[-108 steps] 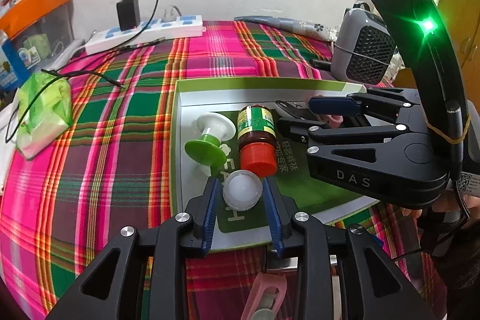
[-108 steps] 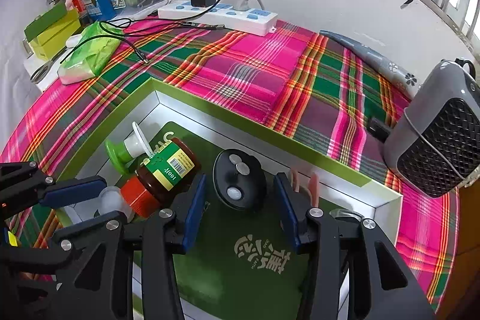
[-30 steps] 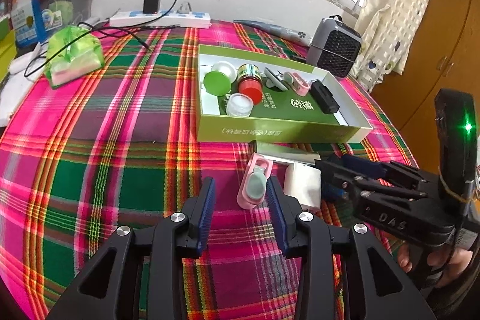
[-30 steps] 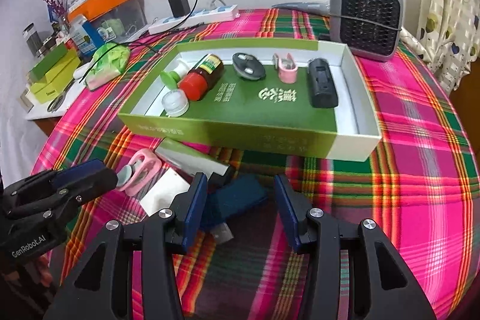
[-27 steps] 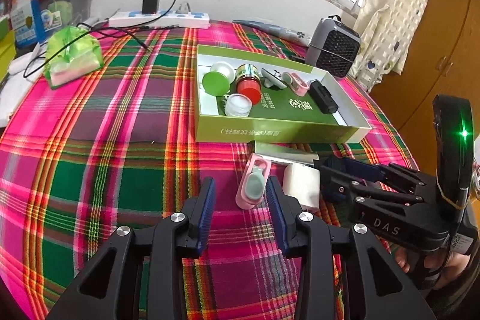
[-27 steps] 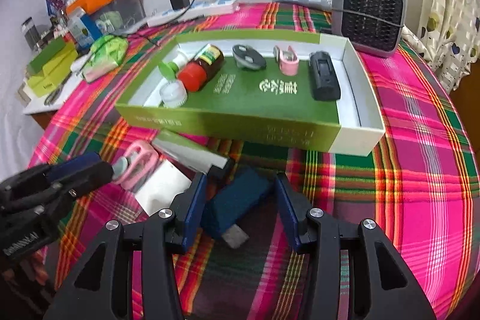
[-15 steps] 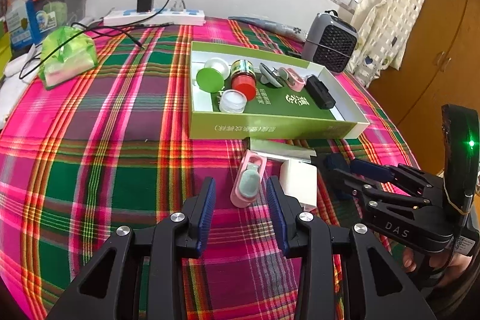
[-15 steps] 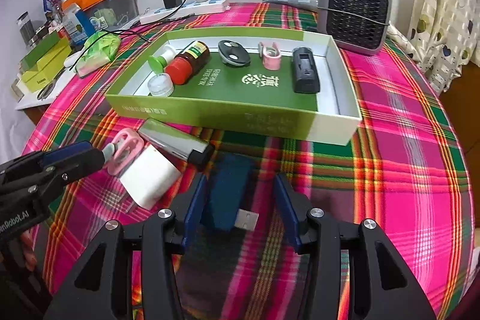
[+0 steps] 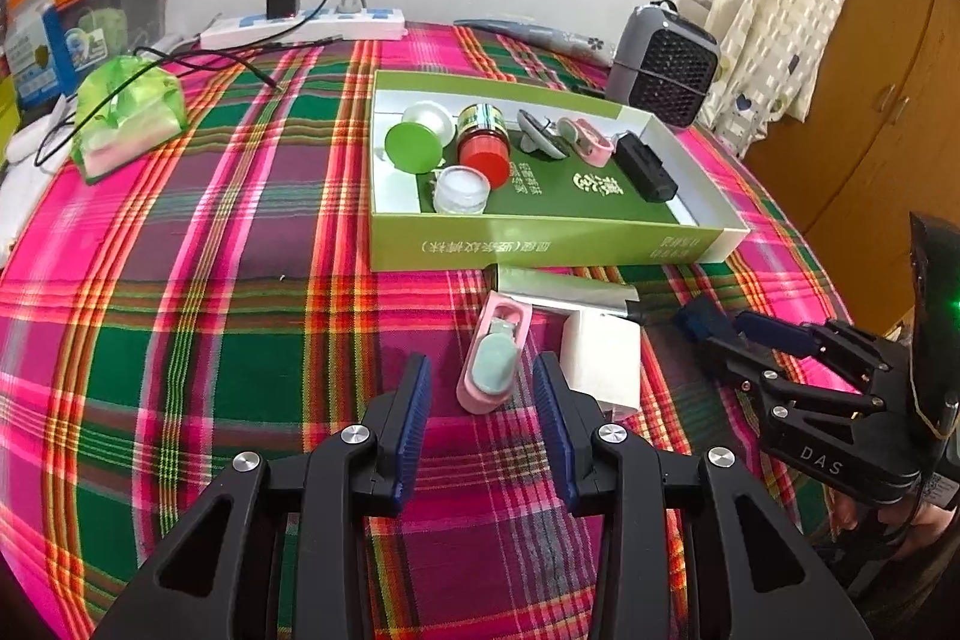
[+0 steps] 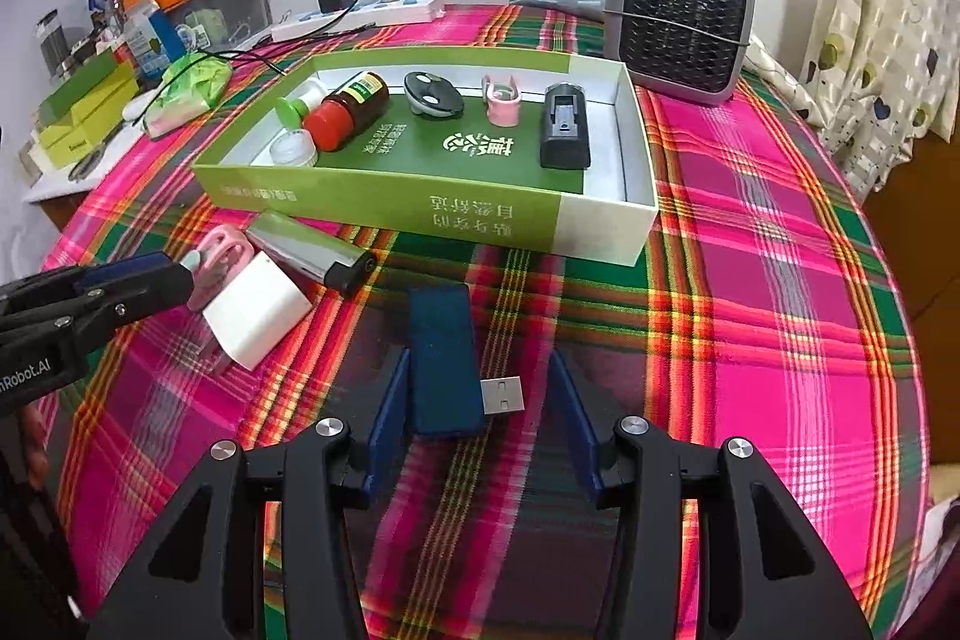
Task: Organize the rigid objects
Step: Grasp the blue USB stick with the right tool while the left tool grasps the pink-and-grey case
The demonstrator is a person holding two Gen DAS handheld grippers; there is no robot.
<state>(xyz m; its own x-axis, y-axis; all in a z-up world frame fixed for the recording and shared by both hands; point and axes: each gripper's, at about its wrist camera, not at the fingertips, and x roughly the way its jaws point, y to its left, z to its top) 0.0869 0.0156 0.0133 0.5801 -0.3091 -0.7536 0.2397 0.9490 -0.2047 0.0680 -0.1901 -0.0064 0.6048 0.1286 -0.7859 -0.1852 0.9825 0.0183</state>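
Observation:
A green box holds a red-capped brown bottle, a green-capped bottle, a small clear jar, a grey disc, a pink clip and a black device. In front of the box a pink case lies between the fingers of my open left gripper, which do not press it. A white block and a silver tube lie beside it. A dark blue USB stick lies on the cloth inside my open right gripper, close to the left finger.
The round table carries a pink and green plaid cloth. A grey heater stands behind the box. A power strip and a green bag sit at the far left. A curtain and a wooden cupboard are on the right.
Both grippers have drawn back from inside the box to the loose items in front of it. Over the last second the blue stick has come lengthwise between the right fingers.

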